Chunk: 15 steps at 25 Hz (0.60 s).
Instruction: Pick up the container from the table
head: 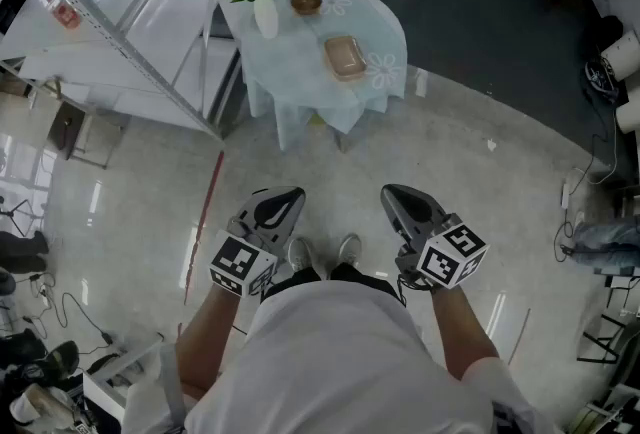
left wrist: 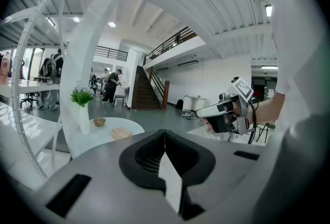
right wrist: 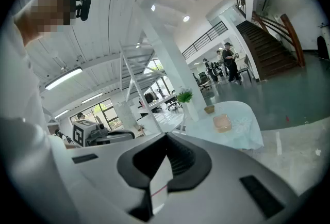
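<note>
Well ahead, container (head: 345, 57) on table (head: 300, 64).

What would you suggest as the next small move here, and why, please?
Probably a step toward the round table: the tan container lies on it, far ahead of both grippers, while the left gripper and right gripper are shut, empty and held close to the person.

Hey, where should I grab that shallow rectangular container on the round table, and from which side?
Probably pinch the near rim of the container, one jaw inside, one outside, coming from the near edge of the table. It looks shallow and open-topped, and the vase and bowl stand farther back.
</note>
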Motion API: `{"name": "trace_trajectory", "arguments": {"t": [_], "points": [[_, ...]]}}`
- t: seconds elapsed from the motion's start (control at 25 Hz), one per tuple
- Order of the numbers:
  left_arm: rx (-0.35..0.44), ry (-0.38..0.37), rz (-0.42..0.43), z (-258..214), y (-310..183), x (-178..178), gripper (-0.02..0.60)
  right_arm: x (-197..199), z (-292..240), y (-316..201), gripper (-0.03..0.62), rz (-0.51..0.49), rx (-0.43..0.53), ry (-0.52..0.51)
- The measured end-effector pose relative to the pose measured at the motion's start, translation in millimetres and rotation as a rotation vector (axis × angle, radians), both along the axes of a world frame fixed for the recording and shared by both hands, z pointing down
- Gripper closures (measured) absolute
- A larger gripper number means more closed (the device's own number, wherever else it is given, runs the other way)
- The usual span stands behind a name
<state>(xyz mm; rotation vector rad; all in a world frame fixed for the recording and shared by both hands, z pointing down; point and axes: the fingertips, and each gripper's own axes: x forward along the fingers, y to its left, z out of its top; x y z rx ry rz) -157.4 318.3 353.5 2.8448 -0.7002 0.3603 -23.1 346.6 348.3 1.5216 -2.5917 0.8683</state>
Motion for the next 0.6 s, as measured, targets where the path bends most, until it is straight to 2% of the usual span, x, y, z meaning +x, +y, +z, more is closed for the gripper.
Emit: {"name": "trace_trajectory", "arguments": {"t": [0.6], "points": [[-0.03,-0.012,-0.026,13.3,2.7,13.3,0.56,10.3,16.0,-1.1,0.571,-0.028,-0.036,-0.042]]}}
